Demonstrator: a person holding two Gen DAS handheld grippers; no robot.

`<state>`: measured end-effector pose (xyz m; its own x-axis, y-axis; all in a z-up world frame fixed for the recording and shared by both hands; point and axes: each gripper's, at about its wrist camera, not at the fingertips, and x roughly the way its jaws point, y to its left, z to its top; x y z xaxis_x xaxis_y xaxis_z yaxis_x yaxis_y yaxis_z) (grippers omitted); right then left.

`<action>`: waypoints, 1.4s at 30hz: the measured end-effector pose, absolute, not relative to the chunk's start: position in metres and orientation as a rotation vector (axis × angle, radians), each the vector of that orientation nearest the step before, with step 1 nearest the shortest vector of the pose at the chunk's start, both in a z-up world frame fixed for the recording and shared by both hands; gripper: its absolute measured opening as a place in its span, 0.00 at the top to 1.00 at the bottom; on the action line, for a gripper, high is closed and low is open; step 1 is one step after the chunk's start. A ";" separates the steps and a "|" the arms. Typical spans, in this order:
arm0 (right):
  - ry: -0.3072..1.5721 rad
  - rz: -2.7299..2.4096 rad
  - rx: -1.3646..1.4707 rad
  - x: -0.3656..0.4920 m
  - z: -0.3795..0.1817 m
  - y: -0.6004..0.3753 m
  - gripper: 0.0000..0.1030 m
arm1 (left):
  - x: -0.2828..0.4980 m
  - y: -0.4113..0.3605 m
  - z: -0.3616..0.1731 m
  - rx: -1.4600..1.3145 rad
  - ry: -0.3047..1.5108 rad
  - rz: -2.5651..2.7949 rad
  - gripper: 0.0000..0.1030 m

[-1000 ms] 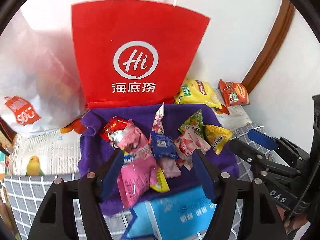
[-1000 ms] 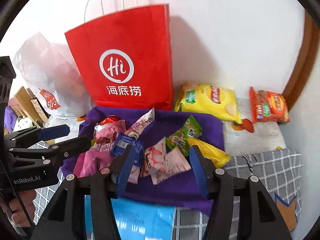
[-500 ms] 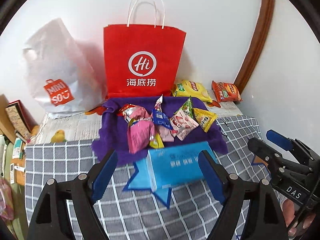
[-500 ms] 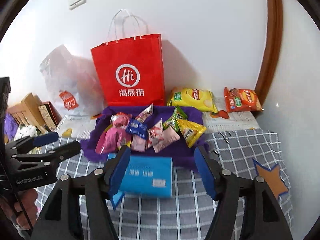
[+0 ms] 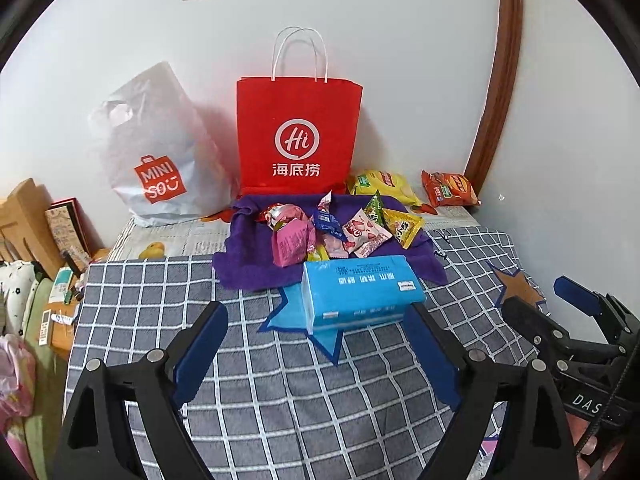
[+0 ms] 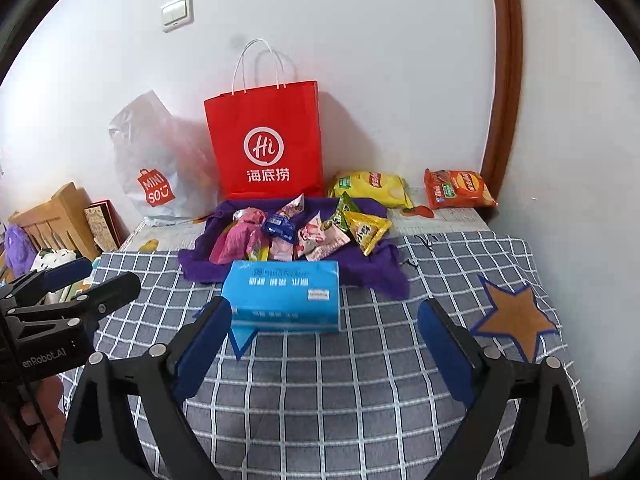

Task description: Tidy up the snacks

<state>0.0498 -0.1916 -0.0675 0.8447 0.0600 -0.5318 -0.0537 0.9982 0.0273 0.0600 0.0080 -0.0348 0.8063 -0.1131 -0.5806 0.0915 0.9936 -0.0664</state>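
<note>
My left claw (image 5: 316, 344) stands spread wide with nothing between its pads, having just been opening; my right claw (image 6: 326, 336) is the same, jaws just opened and empty. Both hang over the checked cloth (image 5: 280, 400) covering the counter, short of the blue tissue pack (image 5: 360, 294) that lies just ahead. Beyond it, the snack packets (image 5: 340, 228) sit heaped on a purple towel (image 5: 244, 264), overlapping and touching each other. I judge them light, crinkly and slippery, puffed with air, so I would pinch a flat sealed edge rather than the belly. Behind stand the red paper bag (image 5: 298, 136) and a white plastic bag (image 5: 160, 148); two chip bags (image 6: 372, 188) lie beside the wall, equally fragile.
</note>
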 end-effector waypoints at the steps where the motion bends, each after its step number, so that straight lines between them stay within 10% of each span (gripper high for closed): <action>1: 0.559 0.058 0.010 0.046 -0.069 -0.192 0.07 | 0.056 0.008 -0.036 -0.037 0.620 -0.106 0.13; 42: 0.522 0.074 0.019 0.022 -0.068 -0.193 0.05 | 0.037 0.007 -0.035 -0.033 0.599 -0.089 0.13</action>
